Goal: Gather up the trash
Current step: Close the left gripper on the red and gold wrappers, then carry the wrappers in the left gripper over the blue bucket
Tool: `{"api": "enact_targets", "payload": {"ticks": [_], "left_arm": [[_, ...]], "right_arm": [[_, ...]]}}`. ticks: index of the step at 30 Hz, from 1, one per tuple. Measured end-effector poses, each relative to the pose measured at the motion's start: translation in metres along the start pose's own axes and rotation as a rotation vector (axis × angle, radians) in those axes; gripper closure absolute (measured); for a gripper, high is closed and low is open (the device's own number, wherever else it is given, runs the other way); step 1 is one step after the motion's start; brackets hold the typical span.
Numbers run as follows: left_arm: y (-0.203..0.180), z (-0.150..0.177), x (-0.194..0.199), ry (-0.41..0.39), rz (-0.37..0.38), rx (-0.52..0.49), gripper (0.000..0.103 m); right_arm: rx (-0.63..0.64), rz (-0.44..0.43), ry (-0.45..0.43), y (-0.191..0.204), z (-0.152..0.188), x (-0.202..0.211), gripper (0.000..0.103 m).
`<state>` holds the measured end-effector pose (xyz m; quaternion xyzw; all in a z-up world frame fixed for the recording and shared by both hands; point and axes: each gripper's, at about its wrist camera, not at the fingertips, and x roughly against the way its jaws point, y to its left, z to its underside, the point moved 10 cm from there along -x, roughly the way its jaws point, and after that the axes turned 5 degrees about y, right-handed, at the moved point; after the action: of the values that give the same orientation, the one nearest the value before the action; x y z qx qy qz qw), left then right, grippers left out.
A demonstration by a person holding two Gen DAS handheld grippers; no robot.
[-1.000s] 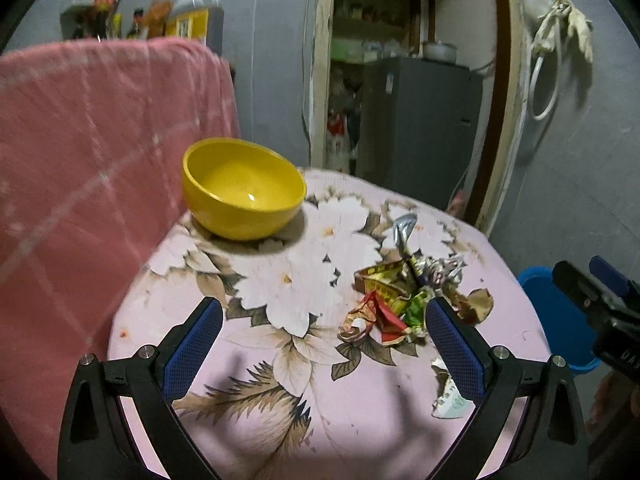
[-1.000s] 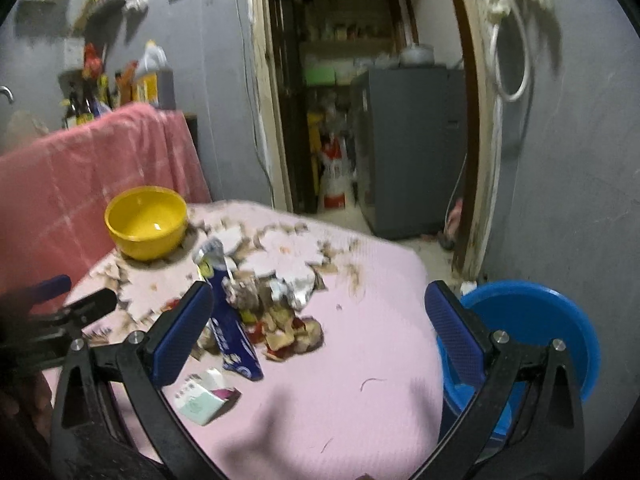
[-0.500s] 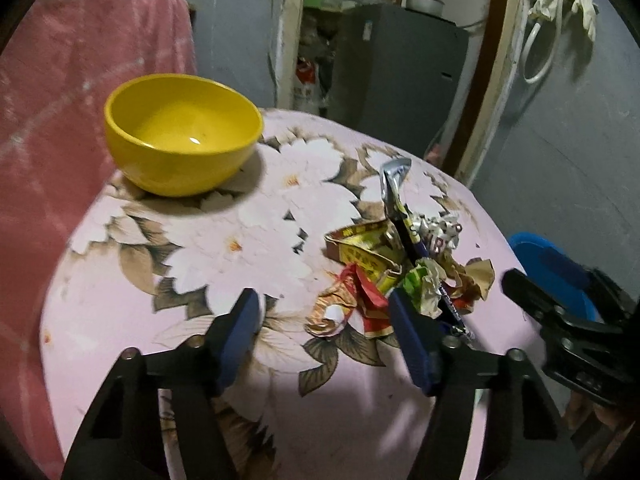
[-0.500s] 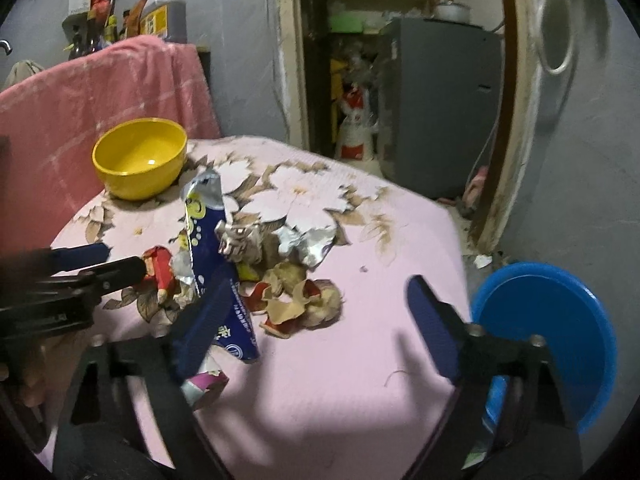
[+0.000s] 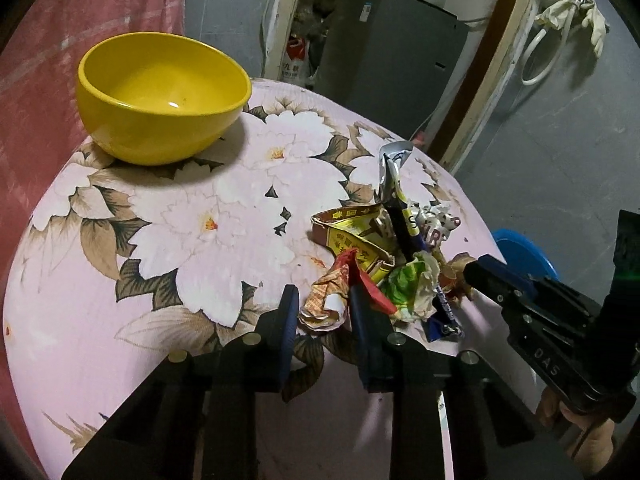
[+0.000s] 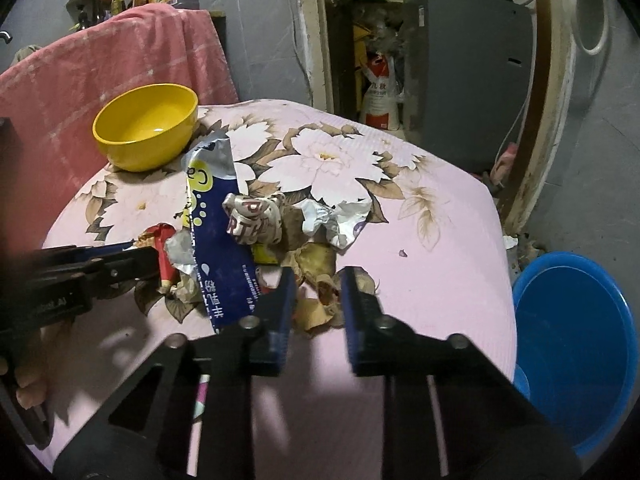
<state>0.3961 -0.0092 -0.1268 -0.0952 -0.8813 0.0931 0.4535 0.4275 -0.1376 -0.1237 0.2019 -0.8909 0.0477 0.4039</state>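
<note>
Pink floral cloth covers the surface (image 5: 160, 240), a yellow bowl (image 5: 160, 96) at its far side. A trash pile (image 6: 260, 232) lies mid-surface. The left gripper (image 5: 324, 316) pinches a crumpled red-gold wrapper (image 5: 324, 304); the right gripper (image 6: 318, 300) closes around brown scraps (image 6: 320, 304).

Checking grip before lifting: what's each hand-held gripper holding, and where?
Left hand-held gripper brackets the crumpled red-gold wrapper's near end; right hand-held gripper brackets brown scraps. Firm hold cannot be told.
</note>
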Motion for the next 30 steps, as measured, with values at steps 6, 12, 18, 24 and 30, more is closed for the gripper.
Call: {"api": "enact_targets", "payload": {"ticks": [6,12,18,24,30], "left_arm": [[-0.006,0.003,0.020,-0.041,-0.010,-0.004,0.082],[-0.014,0.006,0.038,-0.081,-0.015,0.001,0.082],[-0.024,0.003,0.057,-0.135,-0.012,0.014,0.082],[-0.059,-0.014,0.075,-0.212,0.041,-0.002,0.082],[-0.129,-0.044,0.081,-0.270,0.119,-0.095,0.082]], "right_arm": [[-0.021,-0.017,-0.004,-0.002,0.004,0.006,0.067],[-0.028,-0.036,-0.044,0.000,0.005,0.023,0.068],[-0.044,-0.038,-0.107,-0.003,0.001,0.049,0.069],[-0.073,0.001,-0.262,-0.020,-0.016,0.100,0.069],[-0.130,0.076,-0.429,-0.056,-0.029,0.162,0.069]]}}
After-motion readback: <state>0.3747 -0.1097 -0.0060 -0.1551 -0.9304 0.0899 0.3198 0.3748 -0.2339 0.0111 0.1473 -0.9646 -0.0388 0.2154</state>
